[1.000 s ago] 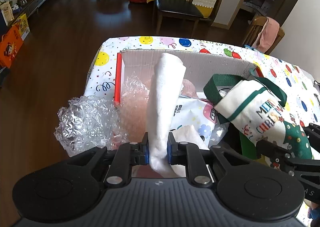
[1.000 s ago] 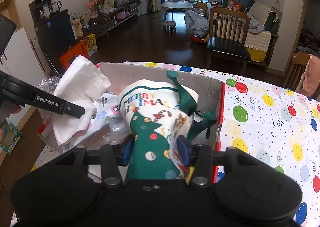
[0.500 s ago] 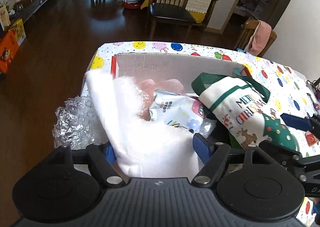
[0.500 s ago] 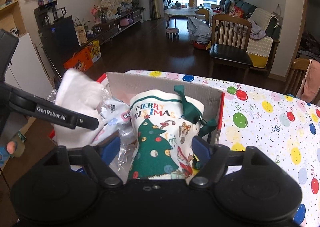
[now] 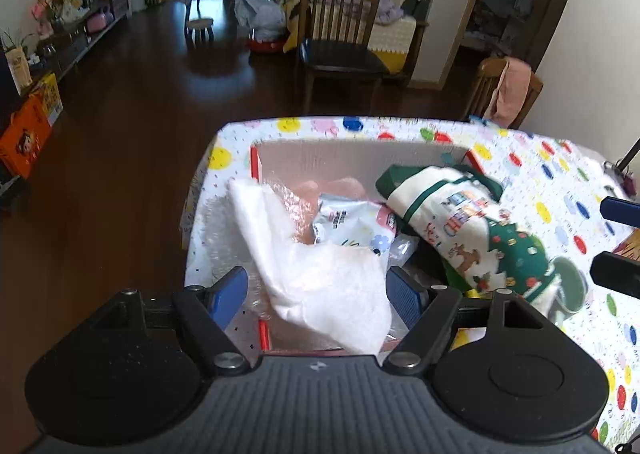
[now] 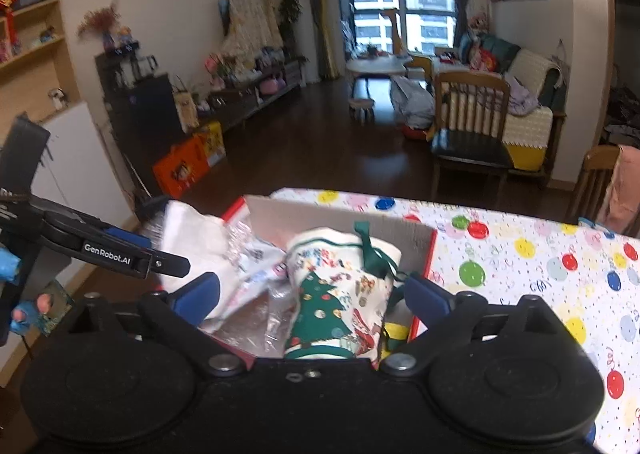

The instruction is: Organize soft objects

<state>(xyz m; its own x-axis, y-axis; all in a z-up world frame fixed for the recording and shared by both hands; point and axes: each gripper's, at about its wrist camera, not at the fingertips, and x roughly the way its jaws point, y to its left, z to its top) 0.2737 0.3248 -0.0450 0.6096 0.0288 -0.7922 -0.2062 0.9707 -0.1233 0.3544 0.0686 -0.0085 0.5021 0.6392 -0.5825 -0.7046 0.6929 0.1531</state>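
White soft cloth (image 5: 320,286) draped in the cardboard box (image 5: 360,157), directly ahead of the left gripper (image 5: 318,294); blue pads spread wide to either side, neither pressing on the cloth. Christmas drawstring bag (image 6: 340,294) lying in the same box, ahead of the right gripper (image 6: 316,294); jaws opening, nearly at full spread, bag between them but clear of both pads (image 6: 426,300). Same bag (image 5: 480,238) to the right of the left gripper, resting over the box's right part. Printed plastic packet (image 5: 352,221) and bubble wrap (image 5: 292,205) just beyond the cloth, between cloth and bag. Box standing on a table under a balloon-patterned cover (image 6: 540,266), which extends to the right of both grippers. Farther ahead: dark wood floor (image 5: 140,101), a wooden chair (image 5: 340,37), a sofa, a window. Left of the right gripper: the left gripper's arm and an orange carton (image 6: 184,169) on the floor.
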